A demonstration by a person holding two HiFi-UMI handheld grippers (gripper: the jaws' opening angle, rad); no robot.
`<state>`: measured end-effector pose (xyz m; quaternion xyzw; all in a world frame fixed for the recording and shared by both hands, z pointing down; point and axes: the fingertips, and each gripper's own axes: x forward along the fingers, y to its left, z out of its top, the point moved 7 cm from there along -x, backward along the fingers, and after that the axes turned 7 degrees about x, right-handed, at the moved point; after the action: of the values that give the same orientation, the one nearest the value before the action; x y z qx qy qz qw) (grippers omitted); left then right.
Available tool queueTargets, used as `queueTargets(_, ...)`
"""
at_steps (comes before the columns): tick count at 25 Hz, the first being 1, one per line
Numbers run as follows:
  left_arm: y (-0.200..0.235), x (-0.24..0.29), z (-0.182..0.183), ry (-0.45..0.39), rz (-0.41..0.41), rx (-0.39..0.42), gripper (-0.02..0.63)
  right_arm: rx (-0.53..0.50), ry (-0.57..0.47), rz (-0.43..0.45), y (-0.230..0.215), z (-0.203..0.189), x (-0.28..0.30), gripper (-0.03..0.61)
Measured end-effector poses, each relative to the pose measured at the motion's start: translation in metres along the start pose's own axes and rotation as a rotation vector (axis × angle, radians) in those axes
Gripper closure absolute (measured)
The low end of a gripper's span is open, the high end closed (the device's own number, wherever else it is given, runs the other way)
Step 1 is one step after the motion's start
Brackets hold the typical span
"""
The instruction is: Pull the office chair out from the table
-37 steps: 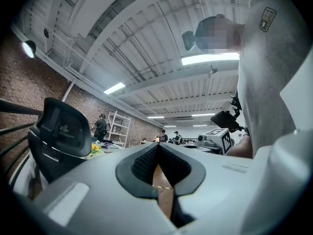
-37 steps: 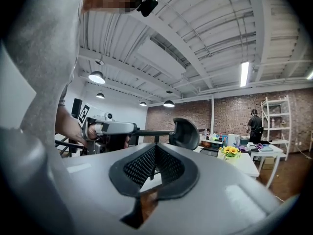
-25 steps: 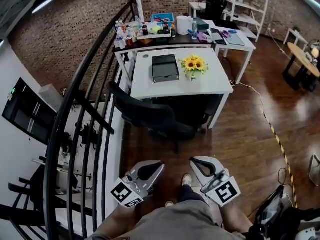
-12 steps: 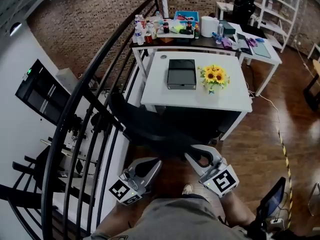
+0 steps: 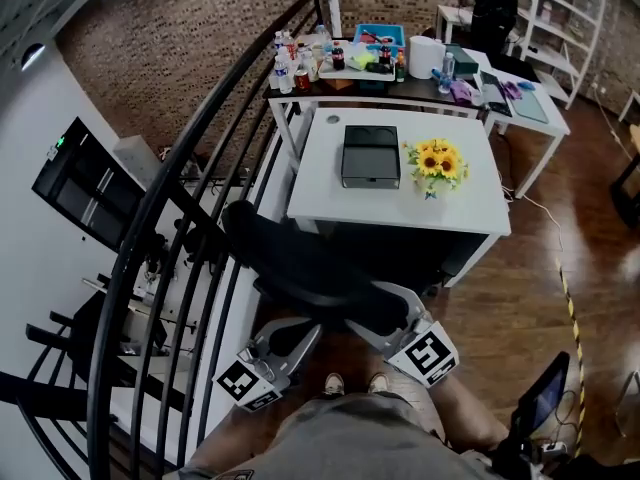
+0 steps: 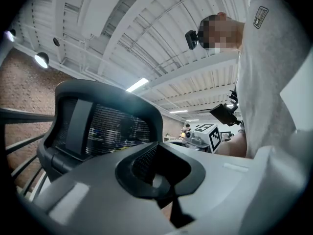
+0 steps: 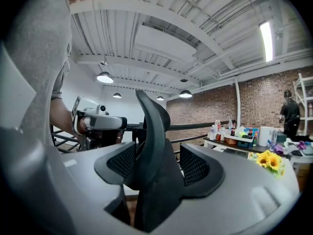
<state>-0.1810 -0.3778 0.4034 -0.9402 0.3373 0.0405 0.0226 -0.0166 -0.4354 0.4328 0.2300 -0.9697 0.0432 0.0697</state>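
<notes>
A black office chair (image 5: 300,263) is tucked under the white table (image 5: 400,208), its backrest toward me. My right gripper (image 5: 378,313) has reached the backrest's top edge. In the right gripper view the black backrest (image 7: 151,131) stands edge-on between the jaws of my right gripper (image 7: 156,168); they are opening, with a gap on the right side. My left gripper (image 5: 303,330) is shut and empty just short of the backrest. In the left gripper view my left gripper (image 6: 164,190) has the mesh backrest (image 6: 98,126) just ahead on the left.
A black curved railing (image 5: 170,228) runs close along the left. On the table sit a black box (image 5: 370,155) and sunflowers (image 5: 437,163). Behind it is a cluttered dark table (image 5: 380,68). A person (image 5: 490,8) stands at the far shelves. Wooden floor lies to the right.
I have stepped closer to the chair and both grippers moved forward. The right gripper's jaws opened and now straddle the backrest's edge. The left stays shut.
</notes>
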Motion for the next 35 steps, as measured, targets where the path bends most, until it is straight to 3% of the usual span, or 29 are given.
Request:
queueTargets(10,0.02,-0.037,0.005,-0.013,0.098,0.011,0.627,-0.041,0.038,0.059,0.003,0.008,0.062,0.305)
queueTargets(11,0.021,-0.039,0.006,-0.019,0.107,0.016,0.627,-0.035,0.038,0.061,0.001,0.007,0.063,0.352)
queueTargets(18,0.034,-0.056,-0.001,0.006,0.162,0.018,0.627,0.041,0.044,0.147,0.0,0.004,0.062,0.429)
queueTargets(25,0.047,-0.054,0.003,-0.007,0.167,0.032,0.627,0.07,0.064,0.217,-0.007,0.002,0.042,0.449)
queueTargets(35,0.063,-0.04,0.007,-0.019,0.137,0.027,0.627,0.101,0.123,0.31,-0.035,-0.005,-0.03,0.454)
